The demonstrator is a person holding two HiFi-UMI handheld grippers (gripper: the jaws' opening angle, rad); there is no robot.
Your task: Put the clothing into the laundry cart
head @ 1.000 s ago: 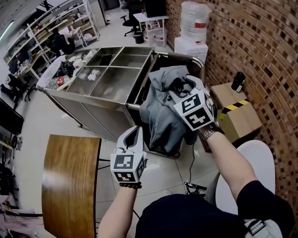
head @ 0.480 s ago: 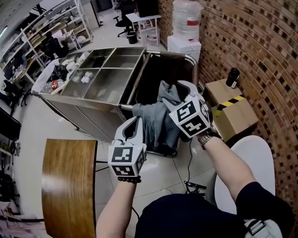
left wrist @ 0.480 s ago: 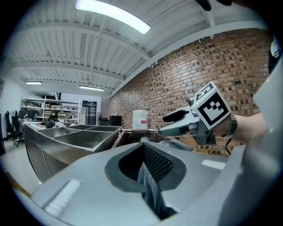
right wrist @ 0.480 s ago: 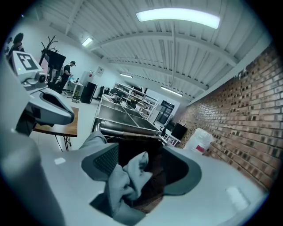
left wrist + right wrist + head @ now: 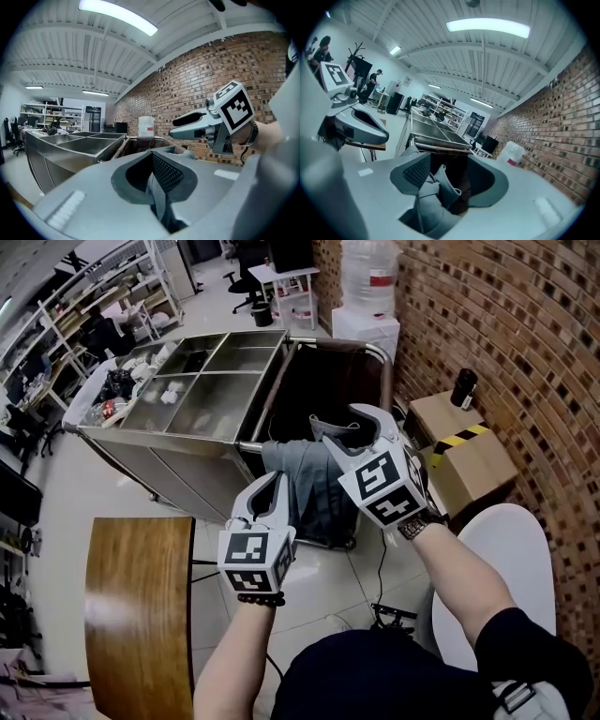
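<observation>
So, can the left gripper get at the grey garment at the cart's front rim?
Probably yes: the left gripper sits right beside the grey garment with nothing between them, though its jaws are shut and would have to open first.

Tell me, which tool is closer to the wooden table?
Left. The left tool hovers beside the wooden table; the right tool, jaws closing on grey clothing, is farther off at the laundry cart.
</observation>
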